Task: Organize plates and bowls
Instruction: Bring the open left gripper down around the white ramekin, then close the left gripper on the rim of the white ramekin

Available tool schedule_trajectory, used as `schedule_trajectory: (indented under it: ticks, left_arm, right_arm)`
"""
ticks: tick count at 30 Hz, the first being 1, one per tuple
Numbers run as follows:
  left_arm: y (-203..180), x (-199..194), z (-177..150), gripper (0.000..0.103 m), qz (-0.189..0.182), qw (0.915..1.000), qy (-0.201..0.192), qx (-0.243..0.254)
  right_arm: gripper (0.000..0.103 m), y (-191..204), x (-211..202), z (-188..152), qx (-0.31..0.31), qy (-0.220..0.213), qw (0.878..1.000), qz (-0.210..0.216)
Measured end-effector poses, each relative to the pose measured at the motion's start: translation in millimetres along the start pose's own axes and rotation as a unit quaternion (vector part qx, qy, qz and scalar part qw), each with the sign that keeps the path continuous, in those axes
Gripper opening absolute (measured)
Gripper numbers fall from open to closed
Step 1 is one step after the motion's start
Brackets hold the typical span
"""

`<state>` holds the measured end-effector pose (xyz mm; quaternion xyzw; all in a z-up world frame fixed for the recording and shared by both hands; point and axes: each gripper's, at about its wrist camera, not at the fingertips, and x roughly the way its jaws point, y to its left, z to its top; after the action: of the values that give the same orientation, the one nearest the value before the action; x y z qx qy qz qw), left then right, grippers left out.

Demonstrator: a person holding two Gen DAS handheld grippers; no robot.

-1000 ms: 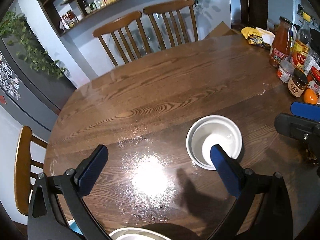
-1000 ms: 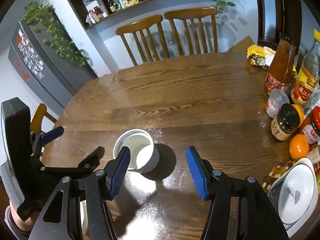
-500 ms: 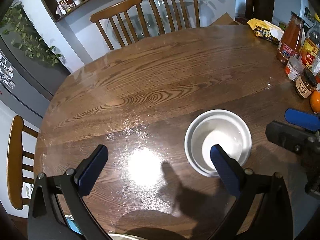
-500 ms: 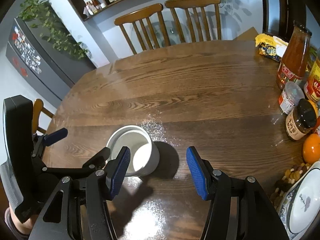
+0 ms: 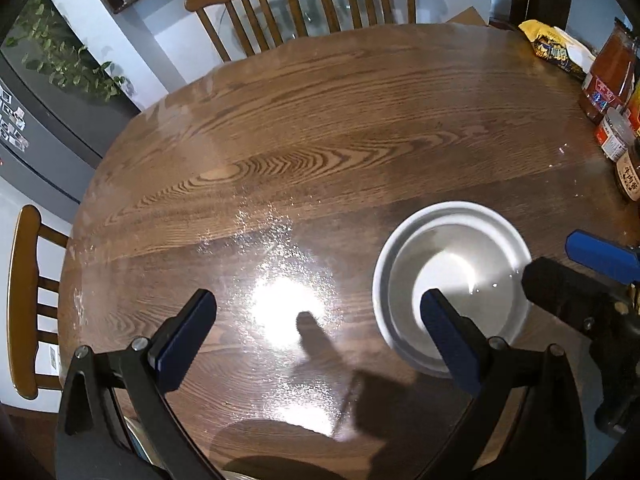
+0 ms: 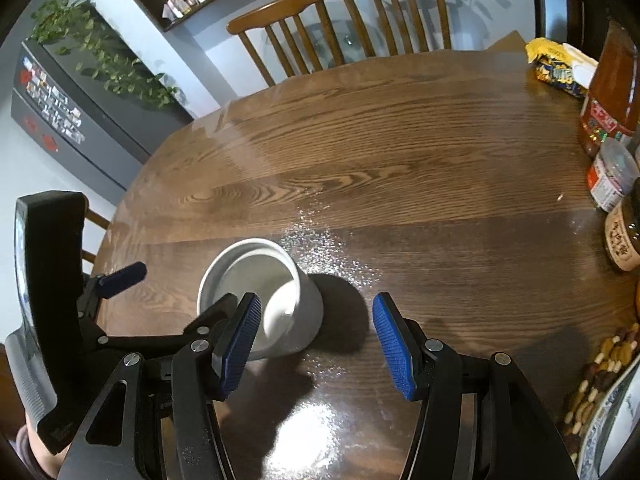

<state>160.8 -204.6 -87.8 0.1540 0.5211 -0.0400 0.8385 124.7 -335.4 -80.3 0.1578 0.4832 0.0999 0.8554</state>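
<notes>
Work looks barely begun. One white bowl sits alone on the desk. Left tongs are wide, one finger over the bowl's rim. Right tongs are wide and empty. A patterned plate waits at the edge.

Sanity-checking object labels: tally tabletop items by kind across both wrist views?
Bowls: 1, white bowl
Patterned plates: 1
Bottles and jars: 3, sauce bottle, clear jar, brown jar
Snack bags: 1
Total: 6
</notes>
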Motion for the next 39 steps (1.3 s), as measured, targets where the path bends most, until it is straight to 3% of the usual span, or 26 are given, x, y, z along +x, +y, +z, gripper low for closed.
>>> schedule_trajectory:
  ticks: [10, 15, 19, 27, 31, 39]
  left_arm:
    - [-6.2, 4.7, -0.8, 0.099, -0.004, 1.0, 0.005, 0.007]
    - [-12.0, 7.4, -1.1, 0.091, -0.01, 0.9998, 0.009, 0.011]
    - [-14.0, 9.5, -1.5, 0.083, -0.012, 0.9998, 0.011, 0.014]
    - [-17.6, 10.2, -2.1, 0.054, -0.034, 0.9992, 0.015, 0.016]
    - [-22.0, 10.1, -2.4, 0.047, -0.042, 0.9988, 0.015, 0.019]
    - [-28.5, 13.3, -1.0, 0.031, -0.066, 0.9974, 0.023, 0.018]
  right_arm:
    - [0.059, -5.3, 14.4, 1.0, 0.007, 0.01, 1.0, 0.024]
    - [0.059, -6.4, 19.4, 1.7, 0.006, 0.014, 0.999, 0.031]
    - [0.059, -7.0, 23.4, 2.0, 0.006, 0.018, 0.999, 0.038]
    - [0.058, -10.1, 25.7, 0.4, 0.014, 0.016, 0.998, 0.053]
    - [0.054, -12.1, 29.2, -0.5, 0.022, 0.022, 0.998, 0.062]
    - [0.035, -17.3, 38.0, -0.7, 0.032, 0.036, 0.996, 0.075]
